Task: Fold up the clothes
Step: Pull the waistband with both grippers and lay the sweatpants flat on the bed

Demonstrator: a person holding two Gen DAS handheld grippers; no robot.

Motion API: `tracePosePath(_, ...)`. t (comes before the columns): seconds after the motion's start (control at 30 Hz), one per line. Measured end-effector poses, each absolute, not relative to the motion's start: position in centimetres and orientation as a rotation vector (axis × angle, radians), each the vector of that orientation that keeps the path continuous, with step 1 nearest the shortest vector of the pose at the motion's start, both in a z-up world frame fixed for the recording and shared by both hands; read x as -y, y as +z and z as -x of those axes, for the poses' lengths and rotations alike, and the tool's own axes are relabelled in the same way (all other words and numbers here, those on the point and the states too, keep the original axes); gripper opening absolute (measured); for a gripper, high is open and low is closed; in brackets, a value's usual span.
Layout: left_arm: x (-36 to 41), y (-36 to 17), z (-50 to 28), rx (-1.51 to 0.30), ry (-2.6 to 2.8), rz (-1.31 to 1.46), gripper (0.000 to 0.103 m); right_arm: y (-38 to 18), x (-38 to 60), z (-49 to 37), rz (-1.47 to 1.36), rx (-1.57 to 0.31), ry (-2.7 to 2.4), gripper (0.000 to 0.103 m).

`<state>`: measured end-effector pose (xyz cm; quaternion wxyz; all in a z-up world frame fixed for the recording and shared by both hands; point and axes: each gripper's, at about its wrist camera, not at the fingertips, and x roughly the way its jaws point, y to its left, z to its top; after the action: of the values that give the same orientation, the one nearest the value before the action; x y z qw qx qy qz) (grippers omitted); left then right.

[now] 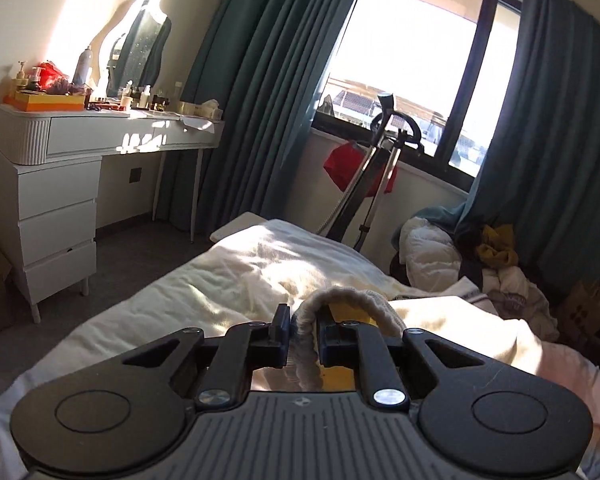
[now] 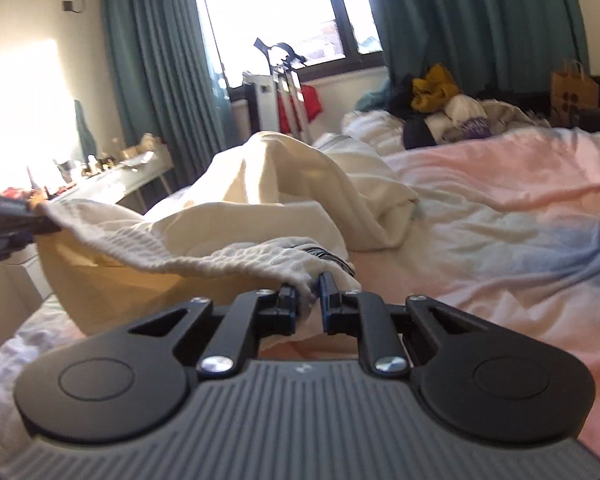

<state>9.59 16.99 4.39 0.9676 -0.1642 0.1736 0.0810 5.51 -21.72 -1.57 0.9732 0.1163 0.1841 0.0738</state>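
My left tongs (image 1: 303, 330) are pinching the ribbed hem of the cream garment (image 1: 352, 300), which arches up between the fingers and over to their right. My right tongs (image 2: 314, 300) pinch the same ribbed edge (image 2: 228, 258) — the cloth stretches from them away to the left, where the other tongs (image 2: 16, 220) hold its far corner, lifted off the bed (image 2: 500, 220). The rest of the garment heaps up just ahead of the right tongs. Beyond the left tongs, a white dressing bench (image 1: 100, 136) stands off to the left, teal curtains (image 1: 260, 80) behind — a clothes pile (image 2: 452, 112) lies well ahead of the right tongs.
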Motion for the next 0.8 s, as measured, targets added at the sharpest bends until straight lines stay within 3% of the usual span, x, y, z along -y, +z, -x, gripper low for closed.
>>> tracePosePath(0.2,-24.1,11.1,-13.3,-0.259,0.227,0.251,0.014,1.1,12.4,-4.8,-0.27,-0.307,0.418,0.015)
tracePosePath(0.3,-27.2,12.1,-15.7,-0.26,0.271,0.199,0.014,0.9,7.2,-6.3,-0.277,-0.313,0.534,0.015)
tracePosePath(0.63,-35.7,-0.5,-23.4,-0.513,0.34,0.24,0.014,-5.2,-2.0,-12.5,-0.234,-0.42,0.666,0.016)
tracePosePath(0.8,-37.8,-1.6,-21.9,-0.507,0.314,0.325,0.021,-4.6,-2.1,-13.2,-0.187,-0.415,0.685,0.019)
